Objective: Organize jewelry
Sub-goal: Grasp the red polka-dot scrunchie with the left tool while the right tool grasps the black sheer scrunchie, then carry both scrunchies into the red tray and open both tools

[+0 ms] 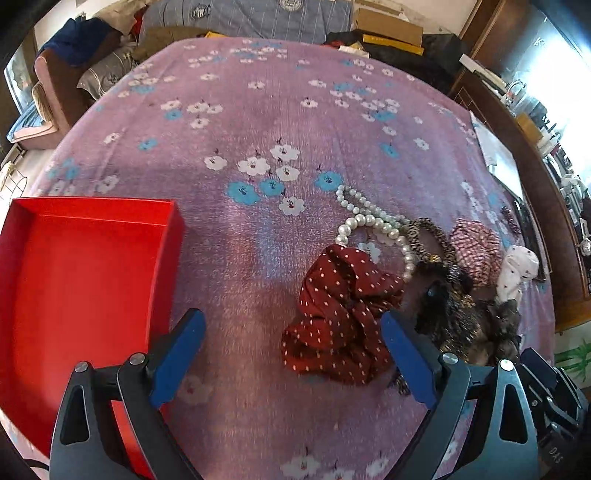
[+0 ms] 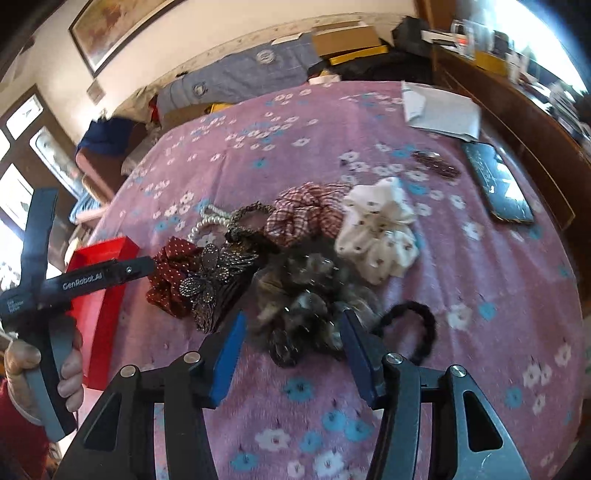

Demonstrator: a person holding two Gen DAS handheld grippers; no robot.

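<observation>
A pile of accessories lies on the pink flowered bedspread (image 1: 258,110). It holds a dark red dotted scrunchie (image 1: 340,314), a pearl necklace (image 1: 373,221), a leopard-print band (image 1: 432,236), a pink checked scrunchie (image 1: 476,251), a white scrunchie (image 2: 376,229), a grey-brown sparkly scrunchie (image 2: 306,306), a beaded butterfly clip (image 2: 207,284) and a black hair tie (image 2: 410,325). An open red box (image 1: 74,277) sits to the left. My left gripper (image 1: 291,343) is open, its right finger beside the red scrunchie. My right gripper (image 2: 291,343) is open around the grey-brown scrunchie.
A dark phone or case (image 2: 495,184), white papers (image 2: 439,110) and a small hair clip (image 2: 436,162) lie at the bed's right side. A wooden cabinet (image 2: 517,122) runs along the right. Pillows, clothes and boxes (image 1: 388,29) crowd the far end.
</observation>
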